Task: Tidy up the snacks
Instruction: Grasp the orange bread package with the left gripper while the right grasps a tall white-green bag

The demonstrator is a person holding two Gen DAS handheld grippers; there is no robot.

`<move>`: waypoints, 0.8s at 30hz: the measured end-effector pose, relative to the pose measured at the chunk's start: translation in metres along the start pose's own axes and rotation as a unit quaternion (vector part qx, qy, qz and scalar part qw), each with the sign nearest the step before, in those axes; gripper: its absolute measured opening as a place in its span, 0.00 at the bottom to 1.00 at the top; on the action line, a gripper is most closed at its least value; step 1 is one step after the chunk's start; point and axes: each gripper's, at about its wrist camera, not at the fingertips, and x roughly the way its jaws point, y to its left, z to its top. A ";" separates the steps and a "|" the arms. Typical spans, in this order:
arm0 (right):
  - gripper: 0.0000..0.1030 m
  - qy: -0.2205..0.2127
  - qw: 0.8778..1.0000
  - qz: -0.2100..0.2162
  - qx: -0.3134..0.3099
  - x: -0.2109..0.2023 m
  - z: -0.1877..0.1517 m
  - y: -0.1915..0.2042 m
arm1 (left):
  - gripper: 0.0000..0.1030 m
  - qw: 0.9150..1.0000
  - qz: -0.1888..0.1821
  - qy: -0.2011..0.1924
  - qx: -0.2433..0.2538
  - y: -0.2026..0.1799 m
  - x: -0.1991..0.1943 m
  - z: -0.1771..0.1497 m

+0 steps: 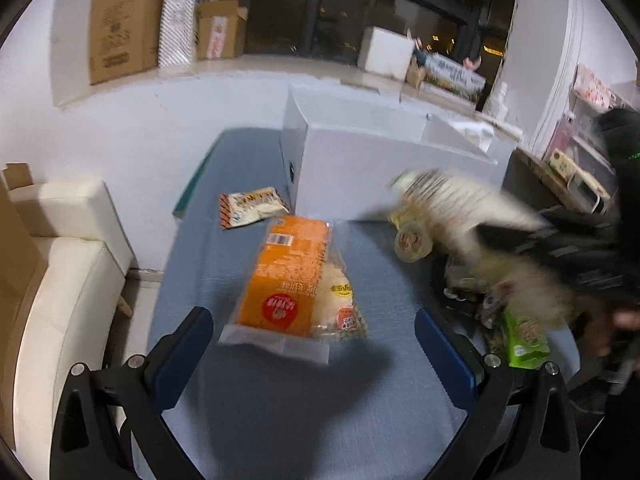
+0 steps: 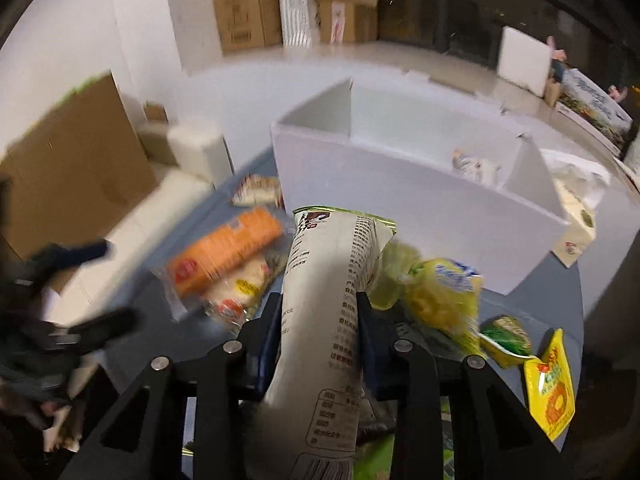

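My right gripper (image 2: 318, 312) is shut on a tall white snack bag (image 2: 324, 320) with a green top, held above the table in front of the white divided box (image 2: 384, 216). It shows blurred in the left wrist view (image 1: 460, 204). My left gripper (image 1: 314, 336) is open just in front of an orange and clear bread packet (image 1: 292, 276) lying on the blue table (image 1: 280, 408); the packet also shows in the right wrist view (image 2: 228, 256). A small striped snack bag (image 1: 252, 206) lies by the box's left corner.
Yellow packets (image 2: 440, 292), a green cup (image 2: 506, 340) and a yellow pouch (image 2: 550, 388) lie at the right. A green carton (image 1: 524, 336) sits by the table's right edge. One item (image 2: 474, 166) lies in the box. A white sofa (image 1: 60, 272) stands at the left.
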 end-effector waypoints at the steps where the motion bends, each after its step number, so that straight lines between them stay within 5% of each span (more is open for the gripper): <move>1: 0.37 -0.013 1.000 0.004 0.006 -0.012 -0.001 -0.003 | 1.00 1.000 -0.001 0.008 0.003 0.001 0.009 0.003; 8: 0.37 -0.094 0.994 0.023 0.054 -0.077 -0.017 -0.020 | 1.00 0.998 0.016 0.057 0.018 0.013 0.066 0.020; 15: 0.37 -0.104 0.991 0.028 0.074 -0.087 -0.036 -0.026 | 0.98 0.996 0.003 0.085 0.022 0.011 0.093 0.022; 17: 0.37 -0.099 0.992 0.028 0.076 -0.082 -0.038 -0.027 | 0.77 0.996 -0.008 0.090 0.023 0.010 0.096 0.021; 24: 0.37 -0.093 0.992 0.033 0.076 -0.075 -0.043 -0.026 | 0.62 0.998 -0.007 0.059 0.026 0.005 0.071 0.019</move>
